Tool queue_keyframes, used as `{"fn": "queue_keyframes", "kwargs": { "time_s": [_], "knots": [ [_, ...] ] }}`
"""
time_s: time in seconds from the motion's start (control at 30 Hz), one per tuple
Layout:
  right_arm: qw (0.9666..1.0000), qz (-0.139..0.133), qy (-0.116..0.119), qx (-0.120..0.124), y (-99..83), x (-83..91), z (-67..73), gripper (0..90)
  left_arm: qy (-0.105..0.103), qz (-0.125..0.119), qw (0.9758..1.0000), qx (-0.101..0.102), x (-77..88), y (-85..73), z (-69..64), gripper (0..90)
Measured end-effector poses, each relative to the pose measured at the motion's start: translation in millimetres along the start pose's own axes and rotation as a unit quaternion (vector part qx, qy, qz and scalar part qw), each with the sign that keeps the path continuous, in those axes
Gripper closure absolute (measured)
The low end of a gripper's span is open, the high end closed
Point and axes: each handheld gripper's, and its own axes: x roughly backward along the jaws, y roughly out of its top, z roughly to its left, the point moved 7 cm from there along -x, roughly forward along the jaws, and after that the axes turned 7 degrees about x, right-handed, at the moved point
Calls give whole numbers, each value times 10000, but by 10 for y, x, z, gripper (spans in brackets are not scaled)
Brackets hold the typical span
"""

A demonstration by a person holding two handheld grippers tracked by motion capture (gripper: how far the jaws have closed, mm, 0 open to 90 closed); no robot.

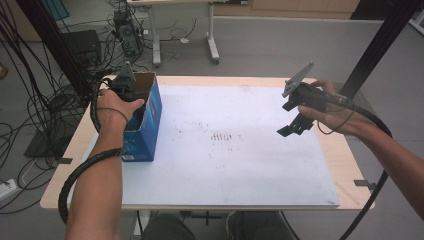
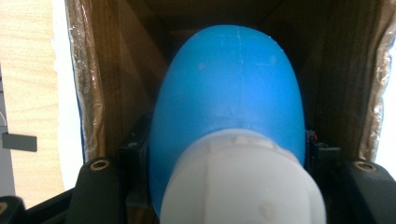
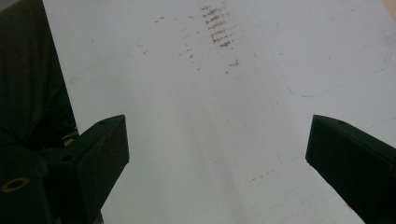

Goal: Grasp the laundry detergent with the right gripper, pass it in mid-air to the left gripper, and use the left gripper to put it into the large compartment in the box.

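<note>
A blue bottle (image 2: 229, 84) with a white cap (image 2: 247, 186) sits between the jaws of my left gripper (image 2: 229, 154), which is shut on it. The bottle points down into an open cardboard box (image 2: 116, 79). In the high view the box (image 1: 150, 120) is blue outside and stands at the table's left, with the left gripper (image 1: 129, 95) held over its open top. My right gripper (image 1: 292, 127) hovers above the right side of the white board (image 1: 225, 160). Its jaws stand wide apart with nothing between them (image 3: 217, 144).
The white board (image 3: 233, 93) covers most of the wooden table (image 1: 345, 165) and has faint reddish marks (image 1: 222, 136) at its middle. Cables and a computer case lie on the floor beyond the table's left corner. A black post rises at the right.
</note>
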Motion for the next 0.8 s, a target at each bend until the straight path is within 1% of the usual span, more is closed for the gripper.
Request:
{"fn": "queue_keyframes", "kwargs": {
  "time_s": [0.5,0.8],
  "knots": [
    [10000,8,-35,19,22,35,-14,60,4,-42,10000,-7,-6,9,-7,368],
    [10000,-10,-36,37,36,43,-12,59,-20,-41,10000,33,-8,14,3,367]
  ]
}}
